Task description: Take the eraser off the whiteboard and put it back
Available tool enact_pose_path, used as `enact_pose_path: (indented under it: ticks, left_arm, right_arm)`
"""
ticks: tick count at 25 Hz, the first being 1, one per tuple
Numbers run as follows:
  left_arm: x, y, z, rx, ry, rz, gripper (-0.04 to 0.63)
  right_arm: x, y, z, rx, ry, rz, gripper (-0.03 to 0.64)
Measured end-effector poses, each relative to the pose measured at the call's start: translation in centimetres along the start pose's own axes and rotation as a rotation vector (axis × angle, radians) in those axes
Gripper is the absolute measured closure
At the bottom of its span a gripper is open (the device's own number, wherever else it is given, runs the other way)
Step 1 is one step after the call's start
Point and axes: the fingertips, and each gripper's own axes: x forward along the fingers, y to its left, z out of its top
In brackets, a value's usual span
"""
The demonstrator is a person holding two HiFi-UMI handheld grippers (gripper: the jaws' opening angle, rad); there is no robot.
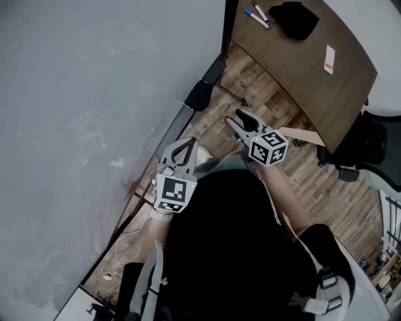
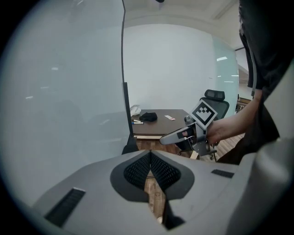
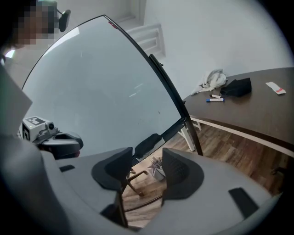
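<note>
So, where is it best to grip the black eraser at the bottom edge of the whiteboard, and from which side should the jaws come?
Grip the eraser near its middle, across its short width. It looks like an oblong block lying along the whiteboard's bottom rail and standing out from it, so come from the room side. The right gripper, open and empty, suits.

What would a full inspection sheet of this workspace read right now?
Surface: whiteboard, blank apart from faint smudges.
Job's things: black eraser on the board's lower ledge, ungripped.
Clutter: desk holds markers, a black pouch and a card.
Grippers: left gripper shut, empty; right gripper open, empty; neither is at the eraser.
Cables: white cable lies loose on the floor near the board.
Surroundings: wood floor; office chair beside the desk.
</note>
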Motion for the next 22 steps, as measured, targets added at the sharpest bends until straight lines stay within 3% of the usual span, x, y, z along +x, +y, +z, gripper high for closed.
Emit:
enact_pose_path:
  ticks: [22]
  left_arm:
    - [0.2,1.2,-4.9,0.072,0.13,-0.15,0.586]
  right_arm:
    - [9.3,-0.5,-2.7,0.41,-0.094,0.033,0.357]
